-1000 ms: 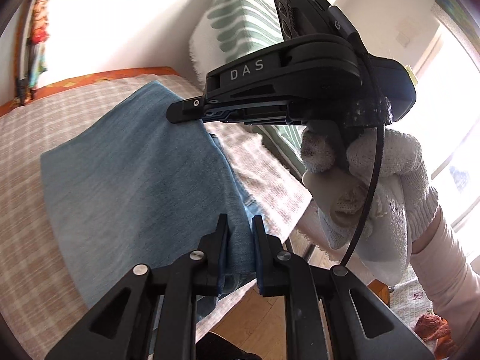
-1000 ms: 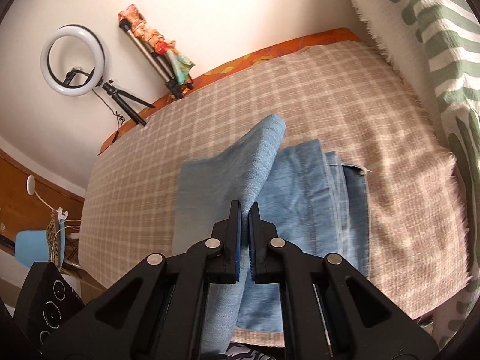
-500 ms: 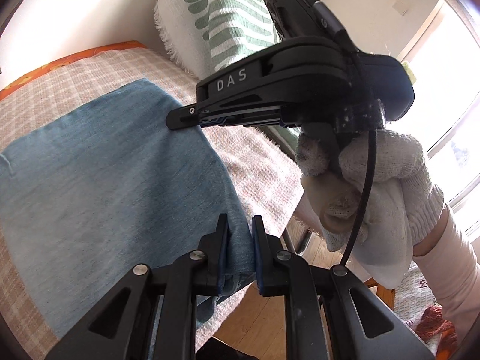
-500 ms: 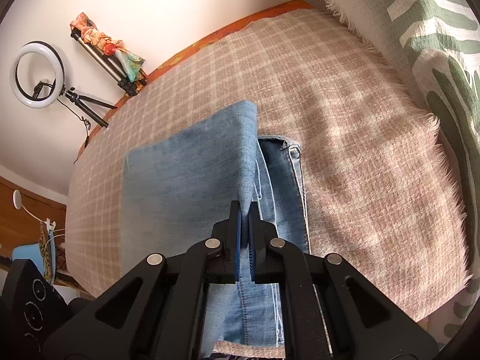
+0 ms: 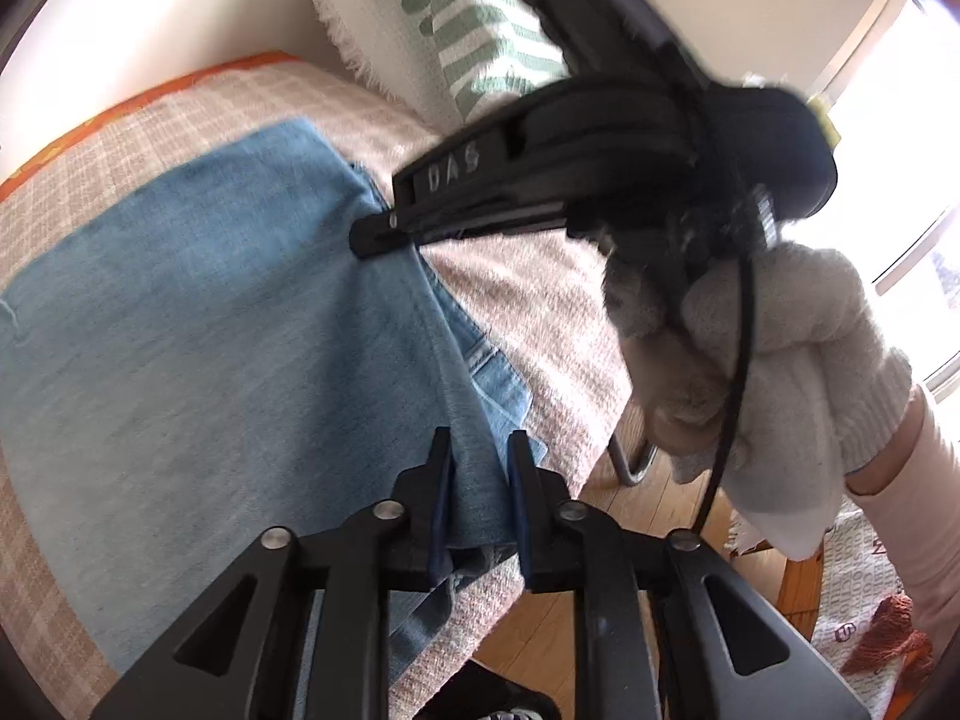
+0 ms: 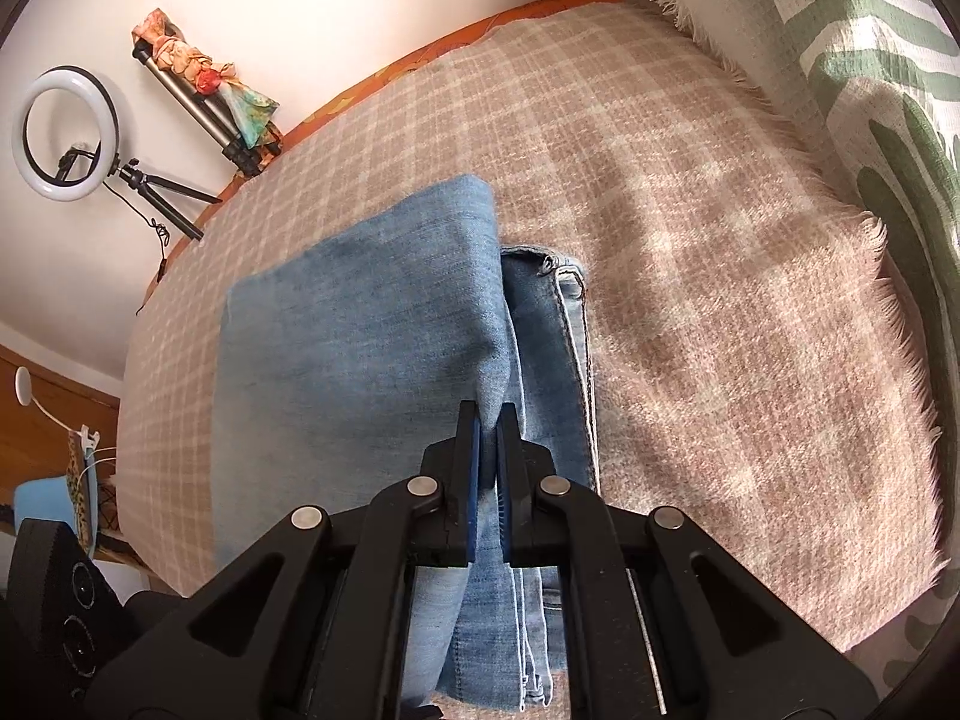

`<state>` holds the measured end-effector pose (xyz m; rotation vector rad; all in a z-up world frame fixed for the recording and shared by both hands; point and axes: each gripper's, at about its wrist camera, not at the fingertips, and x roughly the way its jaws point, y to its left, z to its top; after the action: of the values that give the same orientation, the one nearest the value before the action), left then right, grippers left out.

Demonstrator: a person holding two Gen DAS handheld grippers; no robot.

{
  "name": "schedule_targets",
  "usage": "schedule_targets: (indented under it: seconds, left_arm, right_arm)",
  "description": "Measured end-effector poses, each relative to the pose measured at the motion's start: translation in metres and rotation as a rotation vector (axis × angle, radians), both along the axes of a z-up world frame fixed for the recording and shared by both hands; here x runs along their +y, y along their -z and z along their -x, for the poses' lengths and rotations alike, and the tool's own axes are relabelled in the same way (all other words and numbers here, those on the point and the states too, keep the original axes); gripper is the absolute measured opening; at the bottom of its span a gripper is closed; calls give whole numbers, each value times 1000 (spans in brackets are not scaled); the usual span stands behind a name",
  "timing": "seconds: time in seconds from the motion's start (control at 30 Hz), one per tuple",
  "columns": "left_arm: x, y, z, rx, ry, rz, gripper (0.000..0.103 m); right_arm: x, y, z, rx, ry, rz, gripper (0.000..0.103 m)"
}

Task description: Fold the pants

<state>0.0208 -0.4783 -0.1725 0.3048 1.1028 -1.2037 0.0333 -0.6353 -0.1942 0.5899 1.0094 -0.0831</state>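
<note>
Light blue denim pants point(image 5: 198, 324) lie folded on a beige checked blanket point(image 5: 540, 276). My left gripper point(image 5: 478, 450) is shut on the pants' folded edge near the bed's front edge. My right gripper point(image 6: 487, 420) is shut on the same top layer of the pants point(image 6: 360, 312), farther along the edge. It also shows in the left wrist view point(image 5: 378, 237), held by a white-gloved hand point(image 5: 768, 360). The top layer covers most of the lower layers; the waistband point(image 6: 570, 312) shows at the right.
A green-and-white patterned cushion point(image 6: 888, 90) stands along the blanket's point(image 6: 720, 300) right side. A ring light on a tripod point(image 6: 66, 132) and a second stand draped with cloth point(image 6: 204, 78) are by the far wall. Wooden floor point(image 5: 558, 630) lies below the bed edge.
Both grippers have carried the top denim layer across and down over the lower layers. The fold now lies nearly flat, with less of the lower layers showing.
</note>
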Motion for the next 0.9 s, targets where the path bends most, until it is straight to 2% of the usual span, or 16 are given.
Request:
schedule_targets:
  seconds: [0.07,0.27,0.33,0.4,0.47,0.63,0.77,0.83,0.9]
  left_arm:
    - [-4,4,2,19,0,-10,18]
    - [-1,-1,16,-7,-17,-17,18]
    - [1,-7,22,-21,-10,-26,22]
    - [7,-13,27,-2,17,10,22]
    - [10,-20,37,-31,32,16,22]
    - [19,-29,41,-40,28,33,22]
    - [35,-32,28,-51,-12,29,22]
    - [46,-29,15,-25,-39,14,23]
    - [56,-26,5,-37,-65,-1,23]
  right_arm:
    - [0,-3,3,-5,-2,25,5]
    - [0,-4,8,5,23,99,5]
    - [0,-1,8,18,24,111,5]
    - [-2,1,10,21,33,109,5]
    - [-6,-3,16,8,50,99,5]
    - [-8,-17,39,-51,55,50,27]
    - [19,-29,58,-124,-34,37,35]
    - [38,-27,63,-126,-81,57,43]
    - [55,-21,64,-115,-118,75,47]
